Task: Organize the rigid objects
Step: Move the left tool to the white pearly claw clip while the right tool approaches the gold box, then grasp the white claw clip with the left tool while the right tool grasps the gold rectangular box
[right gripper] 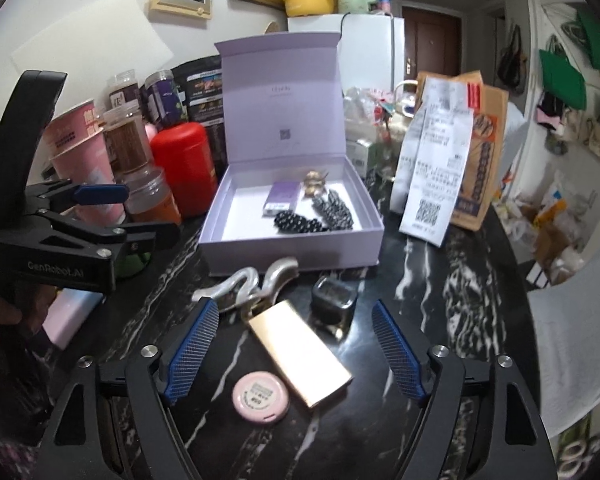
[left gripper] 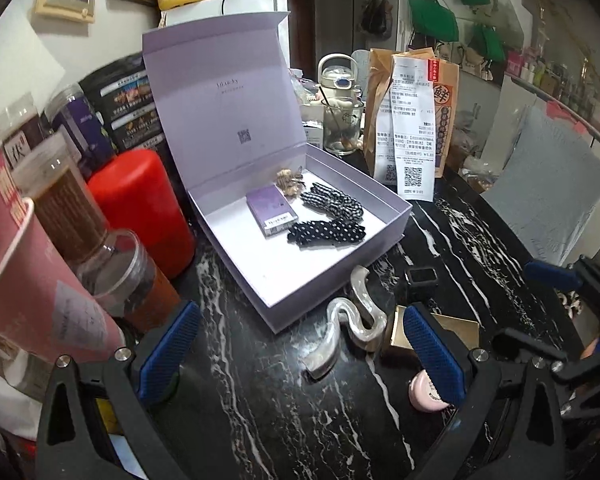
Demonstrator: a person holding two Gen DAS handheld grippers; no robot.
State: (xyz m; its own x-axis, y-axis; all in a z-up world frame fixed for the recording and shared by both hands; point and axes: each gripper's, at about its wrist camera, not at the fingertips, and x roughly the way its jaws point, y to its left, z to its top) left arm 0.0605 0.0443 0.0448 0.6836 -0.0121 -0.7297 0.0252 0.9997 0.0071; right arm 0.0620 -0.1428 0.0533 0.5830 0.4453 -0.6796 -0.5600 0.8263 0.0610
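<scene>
Black marble table (right gripper: 472, 280) with the open lilac box (right gripper: 292, 246) at centre, lid up; inside it a small purple box (right gripper: 282, 198), 2 dark dotted hair clips (right gripper: 316, 216) and a brownish clip (right gripper: 315, 182) at the back; right gripper (right gripper: 296, 350) has its jaws spread wide with nothing pinched; gold rectangular case (right gripper: 300, 354) lies flat between its blue pads (right gripper: 398, 354), touching neither; pink round compact (right gripper: 261, 400) just beside the case's near end, toward the left pad; dark square jar (right gripper: 334, 306) beyond the case, right of centre; wavy pearly clip (left gripper: 346, 328) lies just outside the box's front wall; left gripper (left gripper: 300, 354) also spread, empty, the wavy clip ahead between its fingers without contact; whether the clip's far end touches the box wall is hard to tell; red canister (left gripper: 140, 208) and pink cups (right gripper: 86, 160) stand left of the box; paper bag with receipts (right gripper: 448, 160) to the right.
</scene>
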